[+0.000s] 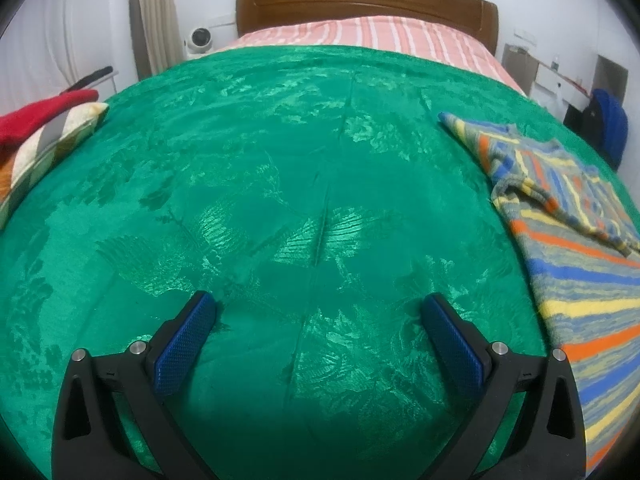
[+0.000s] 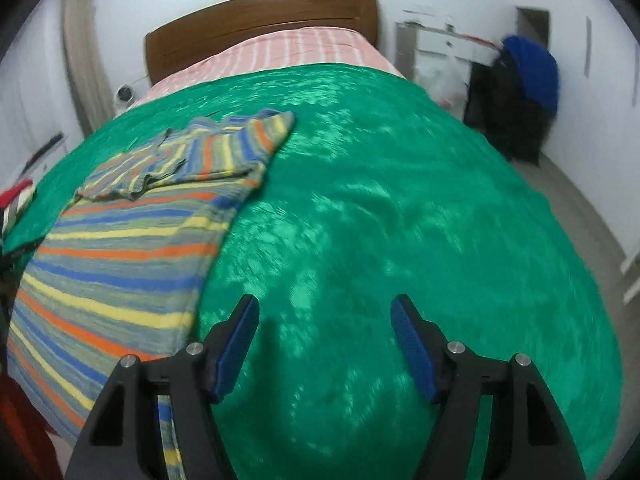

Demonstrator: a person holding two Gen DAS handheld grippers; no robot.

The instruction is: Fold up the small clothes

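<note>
Left tongs [image 1: 320, 312]: spread wide, holding nothing, over the shiny green patterned bedspread [image 1: 280, 200]. Right tongs [image 2: 324, 312]: likewise apart and empty.

Striped knitted garment in grey, blue, orange and yellow [image 1: 576, 240] lies flat at the right edge of the left view, cut off by the frame; in the right view it fills the left half [image 2: 120, 240], lower end hidden behind the tongs' frame.

Red and checked fabrics [image 1: 36, 132] at far left, mostly cropped. Right view is motion-blurred.

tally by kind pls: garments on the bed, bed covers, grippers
Garments: 2, striped top and red piece
Bed covers: 2, green blanket and pink sheet
Grippers: 2, left gripper and right gripper, both open, empty
Total: 6
</note>
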